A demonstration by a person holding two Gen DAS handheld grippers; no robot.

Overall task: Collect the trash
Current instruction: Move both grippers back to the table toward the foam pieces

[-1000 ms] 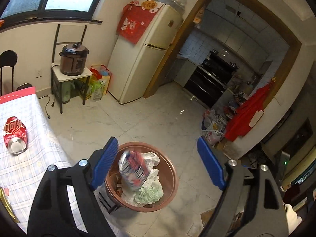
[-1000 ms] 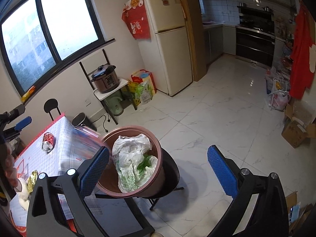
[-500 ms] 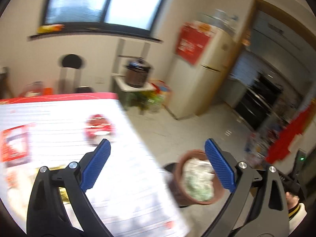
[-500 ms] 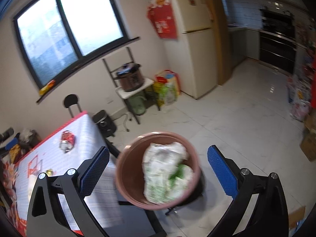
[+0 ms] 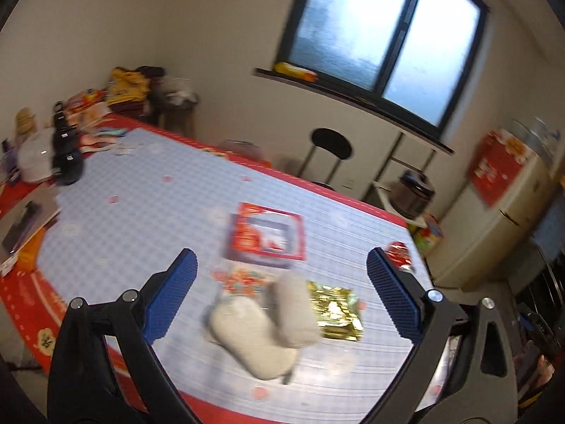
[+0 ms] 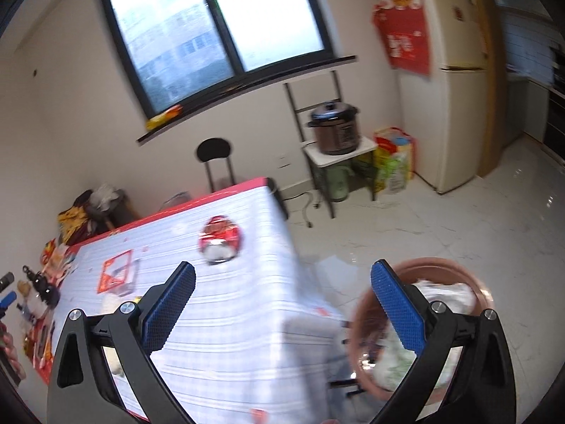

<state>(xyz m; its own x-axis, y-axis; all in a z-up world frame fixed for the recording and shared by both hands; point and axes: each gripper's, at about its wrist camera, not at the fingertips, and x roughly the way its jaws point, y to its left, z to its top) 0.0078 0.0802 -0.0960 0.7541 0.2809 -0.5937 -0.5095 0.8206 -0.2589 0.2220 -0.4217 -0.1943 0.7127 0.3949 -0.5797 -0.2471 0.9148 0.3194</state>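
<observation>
A: While both views are smeared by motion blur, the left gripper (image 5: 280, 296) reads clearly: blue fingers (image 5: 171, 296) spread wide, and they have just been opening further, with nothing between them.

B: What lies under it?

A: A table (image 5: 141, 212) with a blue checked cloth edged in red. Two pale crumpled lumps (image 5: 268, 328), possibly tissue, touch each other; blur prevents a firmer call. A gold foil wrapper (image 5: 335, 309) lies just beside them, a red-framed packet (image 5: 266, 235) sits farther back, and a crushed red can (image 5: 399, 254) lies near the right edge.

B: Right gripper?

A: The right gripper (image 6: 282, 304) also has its fingers spread, gripping nothing. It looks over the table corner. The same can (image 6: 220, 240) lies on the cloth ahead, well apart from the fingers.

B: Bin?

A: A brown bin (image 6: 363, 321) stands off the table corner, low at the right, partly hidden by the right finger. White plastic bags (image 6: 445, 296) with something green fill it.
</observation>
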